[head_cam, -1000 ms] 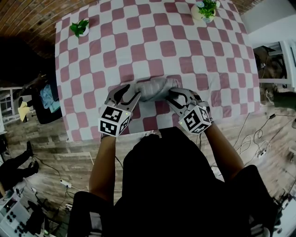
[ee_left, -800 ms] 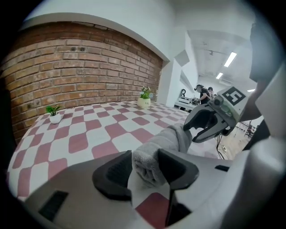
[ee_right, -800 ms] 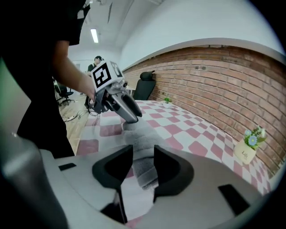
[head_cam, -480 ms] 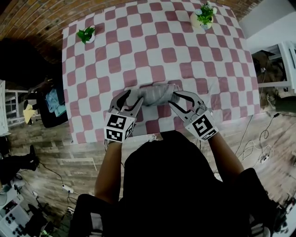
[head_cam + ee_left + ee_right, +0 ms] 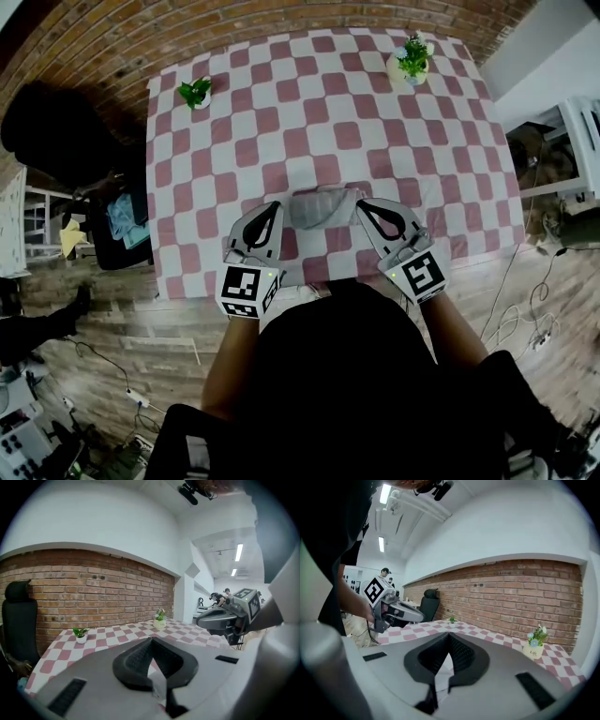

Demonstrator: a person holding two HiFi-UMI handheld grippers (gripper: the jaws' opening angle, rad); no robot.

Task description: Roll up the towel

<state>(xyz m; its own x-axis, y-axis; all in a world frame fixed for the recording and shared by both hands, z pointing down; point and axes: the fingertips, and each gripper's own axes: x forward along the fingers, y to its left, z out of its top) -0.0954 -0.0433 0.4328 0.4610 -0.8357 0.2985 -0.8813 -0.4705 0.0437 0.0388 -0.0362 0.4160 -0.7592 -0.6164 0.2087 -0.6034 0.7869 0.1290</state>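
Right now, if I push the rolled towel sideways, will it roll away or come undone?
Probably soft: the rolled towel looks lumpy and uneven, not a firm cylinder. It may roll a little, but nothing holds it, so it could loosen. It seems light, so the tablecloth may bunch.

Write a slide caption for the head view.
Rolled grey towel on the checked table, flanked by the shut, empty left gripper and right gripper.
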